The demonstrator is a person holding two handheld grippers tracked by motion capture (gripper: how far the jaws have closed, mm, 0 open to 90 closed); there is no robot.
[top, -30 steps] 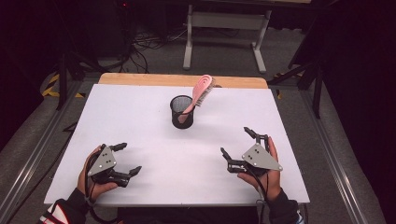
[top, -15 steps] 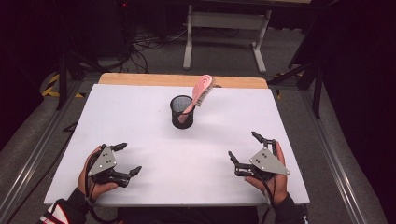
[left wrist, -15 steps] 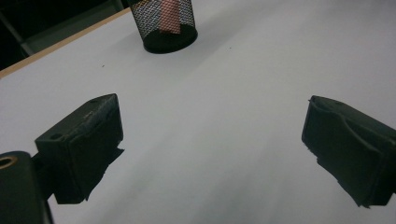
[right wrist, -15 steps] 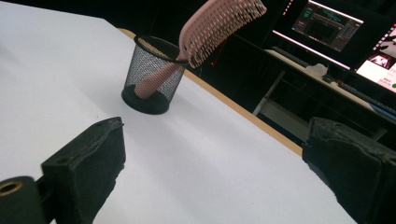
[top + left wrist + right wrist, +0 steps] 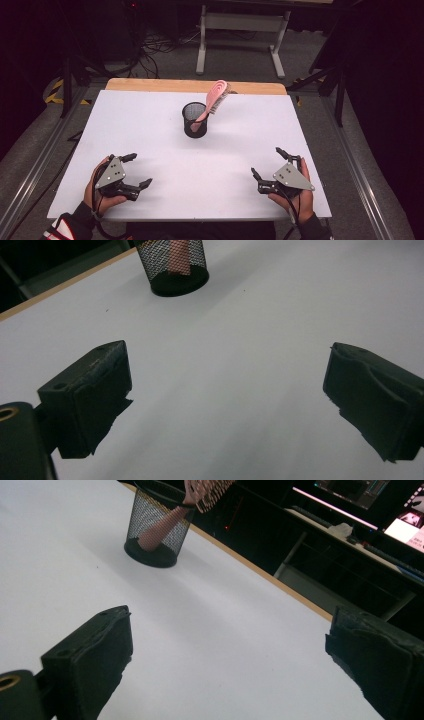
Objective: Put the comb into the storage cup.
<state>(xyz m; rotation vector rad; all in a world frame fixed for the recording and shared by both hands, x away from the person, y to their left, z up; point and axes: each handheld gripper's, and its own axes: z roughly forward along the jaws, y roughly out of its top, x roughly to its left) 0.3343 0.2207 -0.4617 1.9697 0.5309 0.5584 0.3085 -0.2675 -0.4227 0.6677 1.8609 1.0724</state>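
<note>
A black mesh cup stands on the white table top, a little beyond its middle. A pink hairbrush sits handle-down in the cup, its head leaning right over the rim. Near the front left my left gripper rests open with nothing between its jaws. My right gripper is open and empty at the front right. The left gripper view has the cup far ahead of the spread left gripper. In the right gripper view the cup and brush lie ahead to the left of the right gripper.
A wooden strip runs along the table's far edge. Beyond it are a grey floor with cables and a white metal frame. Dark desks with lit screens stand past the table in the right gripper view.
My right gripper has drifted a little to the right and back toward the table's near edge. The left gripper, cup and brush have stayed put.
</note>
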